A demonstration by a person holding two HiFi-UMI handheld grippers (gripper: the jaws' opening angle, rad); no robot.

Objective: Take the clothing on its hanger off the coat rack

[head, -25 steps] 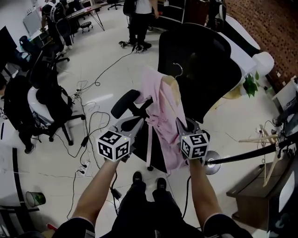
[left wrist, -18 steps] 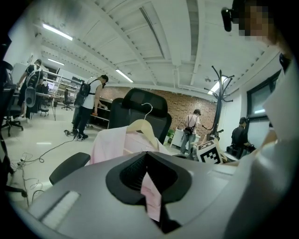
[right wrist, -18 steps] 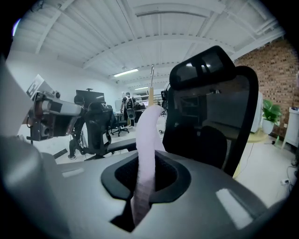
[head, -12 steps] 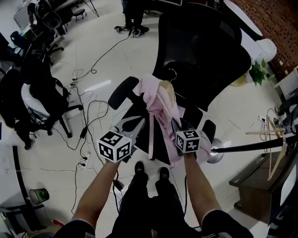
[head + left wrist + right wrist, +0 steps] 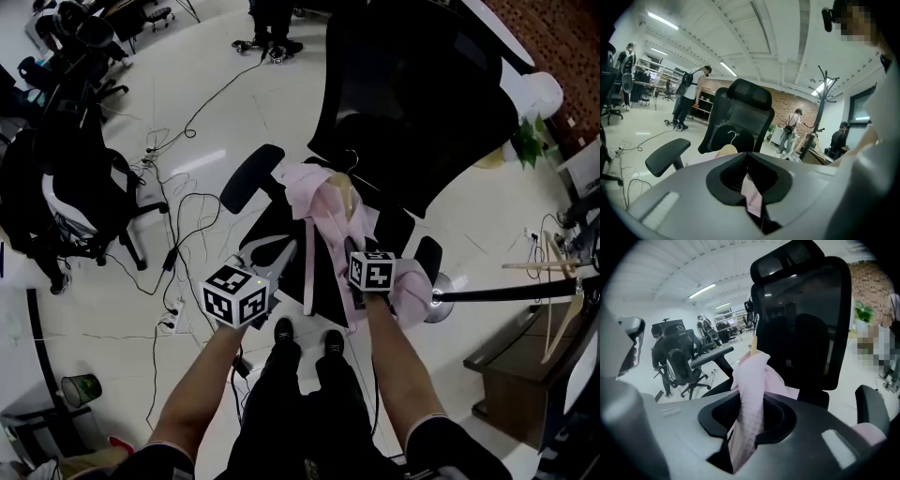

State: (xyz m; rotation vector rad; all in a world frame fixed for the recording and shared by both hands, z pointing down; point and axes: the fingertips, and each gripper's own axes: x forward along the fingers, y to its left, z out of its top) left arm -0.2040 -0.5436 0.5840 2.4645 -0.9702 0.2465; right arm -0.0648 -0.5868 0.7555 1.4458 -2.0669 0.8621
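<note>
A pink garment (image 5: 328,214) on a wooden hanger (image 5: 341,195) with a metal hook (image 5: 352,159) lies over the seat of a black office chair (image 5: 412,84). My right gripper (image 5: 360,246) is at the garment's right side. Its jaws are opening, and a fold of the pink cloth (image 5: 751,394) still runs through the gap without being pinched. The left gripper (image 5: 272,251) is beside the garment's left edge with its jaws apart. In the left gripper view a thin pink strip (image 5: 753,197) shows in the gap, and the hanger hook (image 5: 733,136) shows beyond it.
The chair's armrest (image 5: 251,178) juts out at the left. A coat rack pole (image 5: 506,293) with another wooden hanger (image 5: 562,309) lies to the right. Cables (image 5: 183,206) run over the floor, and more chairs (image 5: 75,206) stand at the left. People stand at the back.
The garment and hanger have come down from in front of the backrest onto the chair seat. My right gripper moved down and left with them, and its jaws have loosened.
</note>
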